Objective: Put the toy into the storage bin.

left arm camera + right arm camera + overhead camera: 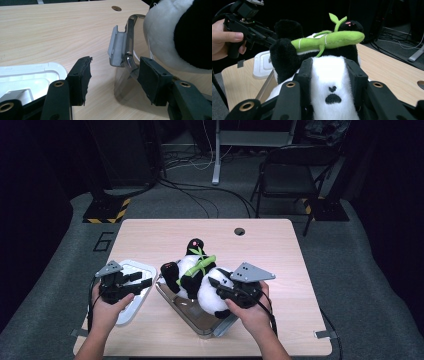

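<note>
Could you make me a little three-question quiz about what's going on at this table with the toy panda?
1. True or false: the right gripper is clamped on the plush panda.
2. What does the panda lie in: A a clear container, B a paper bag, C a mug?
3. What is between the left gripper jaws?

Key: 1 true. 2 A. 3 The container's rim and grey latch, not pressed.

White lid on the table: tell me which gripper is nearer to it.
Left. The left gripper hovers over the white lid; the right gripper is across the clear container, clamped on the plush panda.
</note>
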A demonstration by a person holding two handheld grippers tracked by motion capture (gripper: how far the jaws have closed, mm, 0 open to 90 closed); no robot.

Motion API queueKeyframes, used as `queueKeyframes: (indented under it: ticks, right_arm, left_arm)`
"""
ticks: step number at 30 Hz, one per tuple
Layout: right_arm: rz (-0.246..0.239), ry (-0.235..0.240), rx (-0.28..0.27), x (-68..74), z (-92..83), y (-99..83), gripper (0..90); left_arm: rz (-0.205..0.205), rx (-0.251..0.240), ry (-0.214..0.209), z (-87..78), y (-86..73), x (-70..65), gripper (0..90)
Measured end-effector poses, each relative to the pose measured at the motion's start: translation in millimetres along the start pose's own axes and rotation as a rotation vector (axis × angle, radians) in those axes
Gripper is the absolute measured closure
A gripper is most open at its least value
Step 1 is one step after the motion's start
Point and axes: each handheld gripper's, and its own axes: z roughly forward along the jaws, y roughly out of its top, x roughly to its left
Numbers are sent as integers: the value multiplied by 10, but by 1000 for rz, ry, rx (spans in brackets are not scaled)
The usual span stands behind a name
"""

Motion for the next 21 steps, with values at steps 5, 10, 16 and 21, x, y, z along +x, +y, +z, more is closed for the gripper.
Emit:
queueKeyframes:
  ticks: [5, 10, 16, 21]
  right_arm:
    - [11, 7, -6, 36, 44, 5, 621]
    - [4, 10, -3, 112, 92, -13, 623]
    - [4, -6, -10, 187, 151, -78, 625]
    - [8, -19, -31, 219, 164, -113, 628]
  left_arm:
    - [-5, -10, 4, -1, -3, 6, 431]
    - [2, 0, -5, 13, -4, -14, 431]
    - [11, 11, -12, 32, -6, -37, 431]
    - [9, 13, -12, 39, -10, -42, 431]
